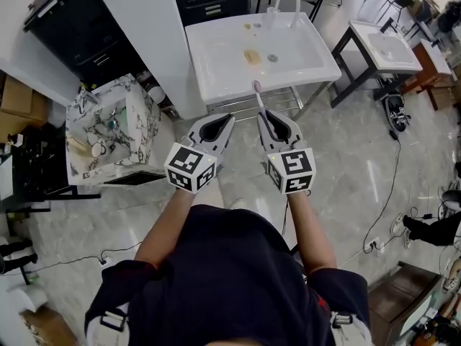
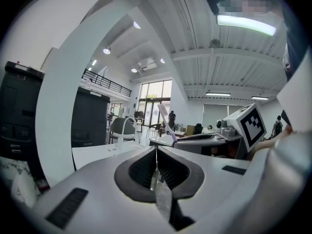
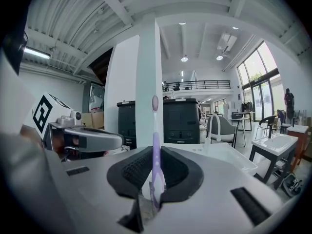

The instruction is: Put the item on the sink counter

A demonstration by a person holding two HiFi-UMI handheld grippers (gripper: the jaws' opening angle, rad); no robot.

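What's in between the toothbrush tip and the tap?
In the head view, the white sink lies between the toothbrush and the tap. In that stretch of its basin are a small yellow piece and the drain.

**Three cameras, one sink**

The head view looks steeply down from above the person's shoulders onto the left gripper (image 1: 217,123), right gripper (image 1: 274,121) and white sink counter (image 1: 216,71) ahead. Each gripper view sits close behind its own jaws, facing forward across the room; both share the faucet (image 3: 214,114) and purple toothbrush (image 3: 155,150).
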